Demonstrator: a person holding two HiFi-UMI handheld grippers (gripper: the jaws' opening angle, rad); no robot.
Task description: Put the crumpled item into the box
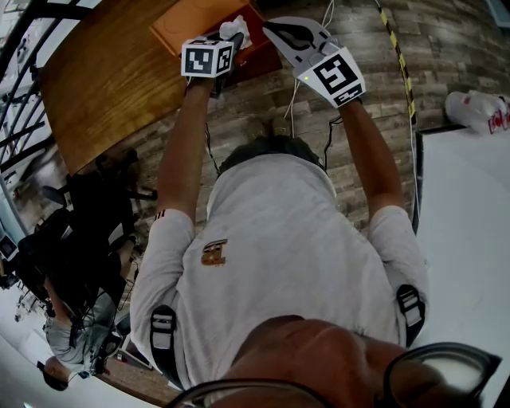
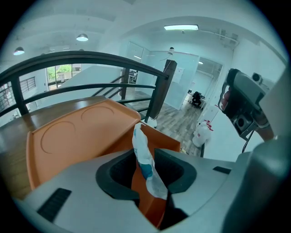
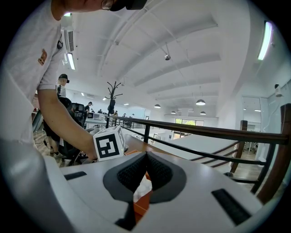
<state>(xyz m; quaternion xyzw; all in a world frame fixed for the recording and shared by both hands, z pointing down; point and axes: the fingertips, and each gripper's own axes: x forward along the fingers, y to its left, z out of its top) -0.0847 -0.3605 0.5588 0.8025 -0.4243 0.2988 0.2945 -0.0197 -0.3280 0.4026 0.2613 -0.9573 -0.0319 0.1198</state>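
Note:
The crumpled white item [image 1: 235, 29] with a blue patch [image 2: 146, 164] stands upright between the jaws of my left gripper [image 1: 230, 41] [image 2: 146, 155], over the orange box [image 1: 203, 24] [image 2: 160, 140]. It leans on the right pad, and a gap of orange shows on its left, so the jaws do not clamp it. The box's lid [image 2: 75, 132] lies open to the left. My right gripper [image 1: 275, 32] [image 3: 146, 155] hovers just right of the box with its jaw tips together and nothing between them. The white item and the box edge show below it.
The box sits on a wooden table [image 1: 100, 80] beside a dark railing [image 2: 91, 57]. A white bag [image 1: 478, 107] [image 2: 202, 132] lies on the plank floor at the right, next to a white surface [image 1: 466, 231]. Cables hang under the grippers.

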